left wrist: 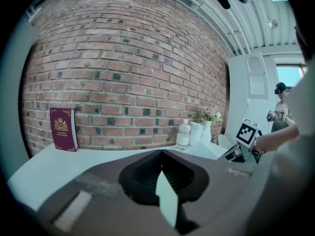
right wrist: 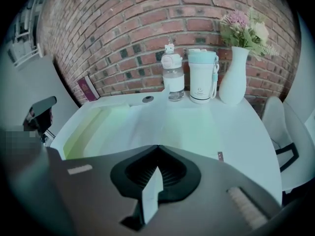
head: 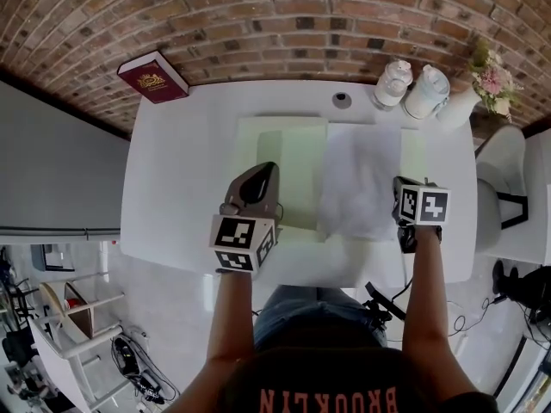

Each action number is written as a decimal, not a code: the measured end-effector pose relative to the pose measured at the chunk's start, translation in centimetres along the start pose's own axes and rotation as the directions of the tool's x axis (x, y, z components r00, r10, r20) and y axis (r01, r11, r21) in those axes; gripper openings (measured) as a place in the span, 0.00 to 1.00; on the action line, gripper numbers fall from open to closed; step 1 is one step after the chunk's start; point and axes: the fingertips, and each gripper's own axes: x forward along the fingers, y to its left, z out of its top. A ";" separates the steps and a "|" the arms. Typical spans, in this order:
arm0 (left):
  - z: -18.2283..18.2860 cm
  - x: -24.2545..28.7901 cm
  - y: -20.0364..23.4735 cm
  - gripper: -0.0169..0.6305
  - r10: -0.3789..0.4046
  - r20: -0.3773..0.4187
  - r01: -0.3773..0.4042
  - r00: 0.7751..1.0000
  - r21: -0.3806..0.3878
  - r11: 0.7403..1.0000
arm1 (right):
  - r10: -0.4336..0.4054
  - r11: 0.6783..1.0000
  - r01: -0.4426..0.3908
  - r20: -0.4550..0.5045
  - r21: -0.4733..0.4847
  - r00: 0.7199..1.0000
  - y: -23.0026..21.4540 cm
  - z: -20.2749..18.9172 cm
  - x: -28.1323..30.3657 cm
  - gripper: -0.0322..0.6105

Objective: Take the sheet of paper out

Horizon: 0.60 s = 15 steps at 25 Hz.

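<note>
So the right hand-held gripper (right wrist: 157, 149) is clenched, and it looks like it's pinching the right edge of the sheet of paper (head: 357, 179) — that's lying over the pale green folder (head: 284, 157) on the white surface (head: 172, 196). The left hand-held gripper (left wrist: 160, 151) is clenched too, above the folder.

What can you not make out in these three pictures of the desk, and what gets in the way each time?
- Writing on the sheet of paper: head view, too pale and blurred.
- Gold print on the red book: too small in every view.
- The folder pinched by the left hand-held gripper: in that gripper's view its own body hides all but a sliver.
- Jaws of the right hand-held gripper: head view, under its marker cube.
</note>
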 end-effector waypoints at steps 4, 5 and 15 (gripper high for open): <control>0.3 -1.0 0.3 0.02 -0.016 0.007 0.016 1.000 0.011 1.000 | -0.027 0.999 0.028 0.039 -0.018 0.999 0.7 0.7 -1.6 0.05; 0.6 -1.1 0.4 0.02 -0.019 0.014 0.019 1.000 0.014 1.000 | -0.030 0.999 0.030 0.054 -0.017 0.998 0.9 1.0 -2.1 0.05; 3.9 -2.8 1.1 0.02 -0.028 0.085 0.024 0.996 0.047 0.999 | -0.030 0.999 0.035 0.182 -0.025 0.983 3.5 3.0 -7.3 0.05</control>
